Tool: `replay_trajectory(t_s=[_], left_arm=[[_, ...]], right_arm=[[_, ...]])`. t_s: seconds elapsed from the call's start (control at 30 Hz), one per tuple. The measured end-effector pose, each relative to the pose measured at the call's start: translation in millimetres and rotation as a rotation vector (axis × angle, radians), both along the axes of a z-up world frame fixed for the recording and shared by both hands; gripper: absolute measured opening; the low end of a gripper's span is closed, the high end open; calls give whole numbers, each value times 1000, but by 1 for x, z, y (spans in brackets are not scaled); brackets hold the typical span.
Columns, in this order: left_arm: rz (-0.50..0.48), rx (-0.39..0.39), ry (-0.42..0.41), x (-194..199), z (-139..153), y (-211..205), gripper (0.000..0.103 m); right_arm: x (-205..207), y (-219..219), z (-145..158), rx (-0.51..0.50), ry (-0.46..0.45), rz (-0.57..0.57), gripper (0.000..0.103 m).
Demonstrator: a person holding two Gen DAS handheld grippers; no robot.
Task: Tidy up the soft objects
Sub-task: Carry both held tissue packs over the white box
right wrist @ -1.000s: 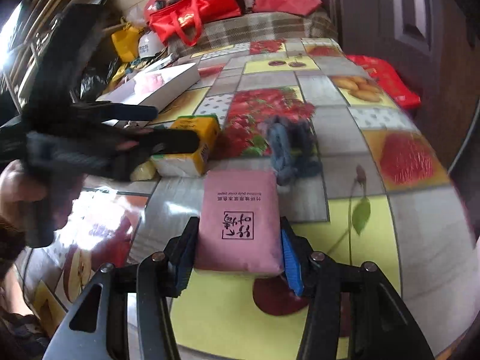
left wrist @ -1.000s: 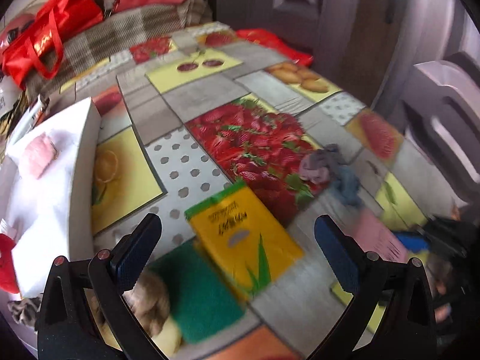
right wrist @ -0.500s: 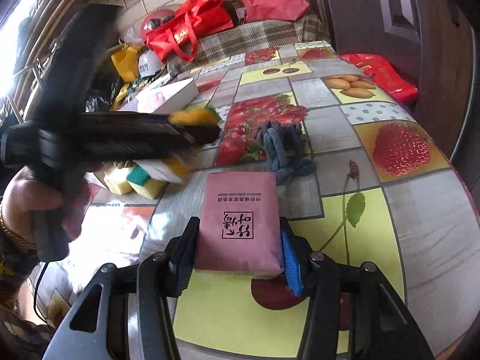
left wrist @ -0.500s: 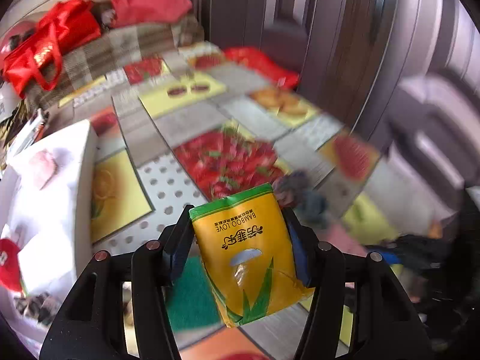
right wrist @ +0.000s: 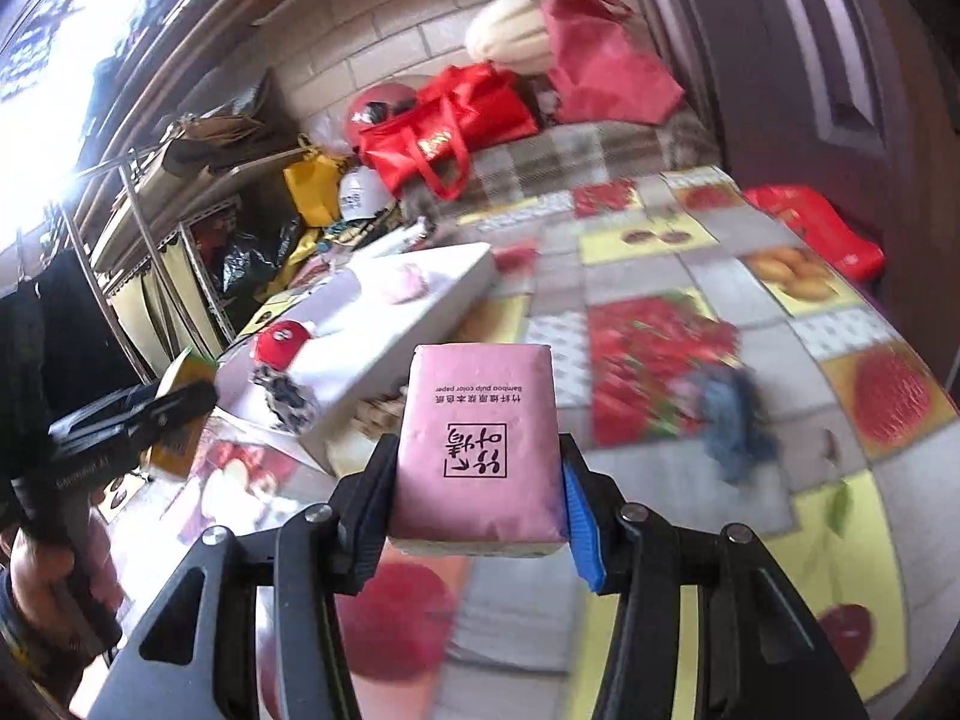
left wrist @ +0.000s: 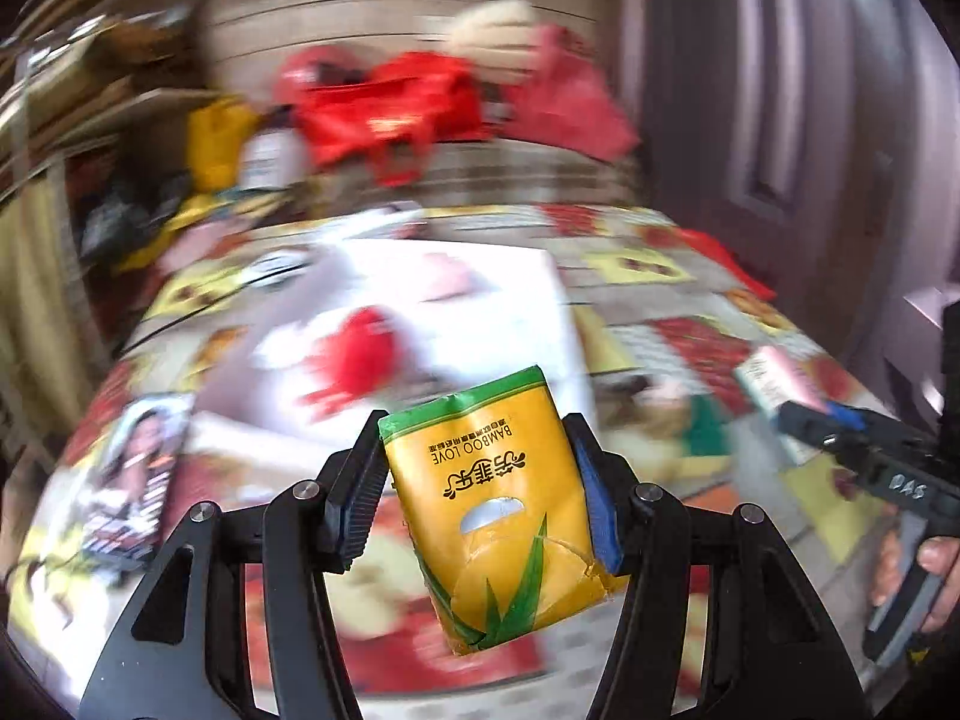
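My left gripper (left wrist: 480, 489) is shut on a yellow and green tissue pack (left wrist: 498, 522), held tilted in the air before the white box (left wrist: 516, 300). A red soft thing (left wrist: 360, 354) and a pink one (left wrist: 447, 282) lie blurred in that box. My right gripper (right wrist: 477, 483) is shut on a pink tissue pack (right wrist: 480, 438), lifted above the fruit-print table (right wrist: 840, 330). In the right wrist view the white box (right wrist: 420, 324) holds a pink item (right wrist: 408, 285), a red item (right wrist: 282, 342) and a dark patterned cloth (right wrist: 288, 399). A blue-grey cloth bundle (right wrist: 732, 420) lies on the table to the right.
Red bags (right wrist: 456, 114) and a checked cushion (right wrist: 570, 156) crowd the table's far end. Shelves with clutter (right wrist: 180, 198) stand at the left. A magazine (left wrist: 138, 468) lies by the box. A dark door (right wrist: 810, 60) is on the right. A hand (left wrist: 942, 576) grips the other tool.
My left gripper closed on the yellow pack, lifted it and swung left toward the white box. My right gripper raised the pink pack off the table and turned toward the box.
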State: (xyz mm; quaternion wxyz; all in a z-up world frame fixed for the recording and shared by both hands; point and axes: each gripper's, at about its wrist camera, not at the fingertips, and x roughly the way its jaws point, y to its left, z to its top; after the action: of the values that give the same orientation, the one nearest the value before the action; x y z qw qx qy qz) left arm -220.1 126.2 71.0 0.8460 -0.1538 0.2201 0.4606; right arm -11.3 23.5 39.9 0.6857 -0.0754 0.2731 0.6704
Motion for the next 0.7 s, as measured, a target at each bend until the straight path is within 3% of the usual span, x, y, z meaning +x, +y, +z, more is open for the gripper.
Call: replay_trajectory(t_s=[0.27, 0.4, 0.7], left_arm=[[217, 46, -10, -85, -18, 9, 57], [232, 26, -30, -99, -27, 11, 57], [196, 87, 5, -84, -25, 5, 57]], right_arm=[[-65, 36, 6, 74, -83, 20, 50], [-90, 52, 5, 91, -89, 47, 50], [-103, 67, 2, 84, -89, 53, 50]])
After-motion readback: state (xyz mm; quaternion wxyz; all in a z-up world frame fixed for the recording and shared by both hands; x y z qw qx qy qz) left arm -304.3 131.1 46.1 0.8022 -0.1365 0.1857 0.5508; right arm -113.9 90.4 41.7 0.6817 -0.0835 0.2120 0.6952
